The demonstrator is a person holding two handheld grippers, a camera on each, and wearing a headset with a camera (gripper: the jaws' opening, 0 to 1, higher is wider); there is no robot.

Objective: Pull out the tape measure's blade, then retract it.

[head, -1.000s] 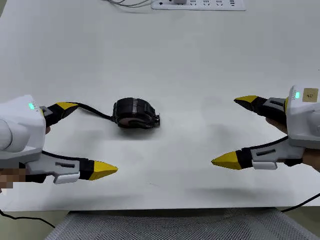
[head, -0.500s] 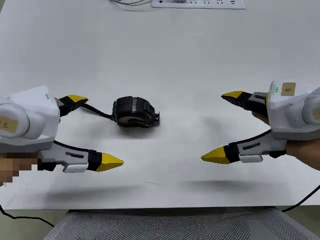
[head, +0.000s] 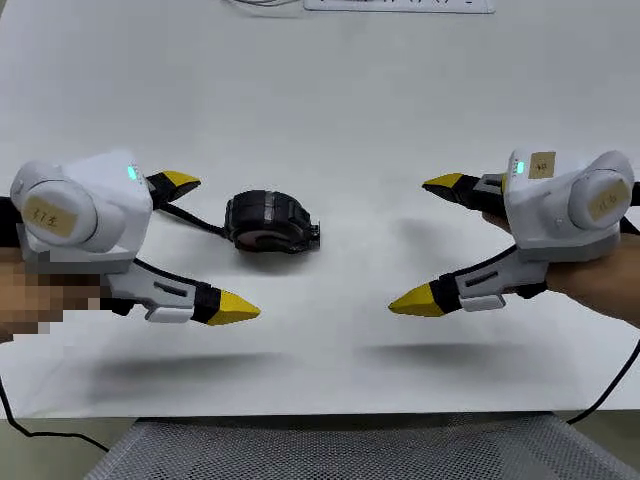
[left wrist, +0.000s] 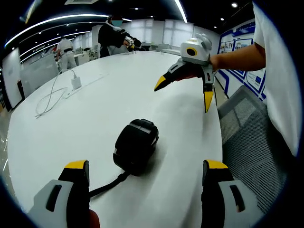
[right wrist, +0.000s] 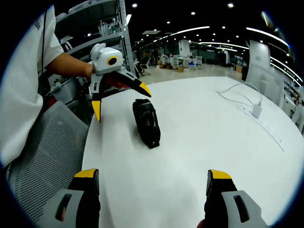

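Note:
A black tape measure (head: 268, 222) lies on its side on the white table (head: 360, 120), blade retracted, with a black wrist strap (head: 190, 222) trailing left. It also lies ahead of the jaws as the tape measure (left wrist: 136, 145) in the left gripper view and the tape measure (right wrist: 146, 122) in the right gripper view. My left gripper (head: 208, 245) is open just left of it, the strap running between its jaws. My right gripper (head: 428, 240) is open at the right, a hand's width from the case. Nothing is held by either.
A white power strip (head: 400, 4) with cables sits at the table's far edge. A grey mesh chair (head: 330, 450) stands below the near edge. A white charger and cable (left wrist: 71, 85) lie on the table farther off. People stand in the background.
Both grippers have moved inward toward the tape measure and rolled so their white housings face up. The tape measure has not moved.

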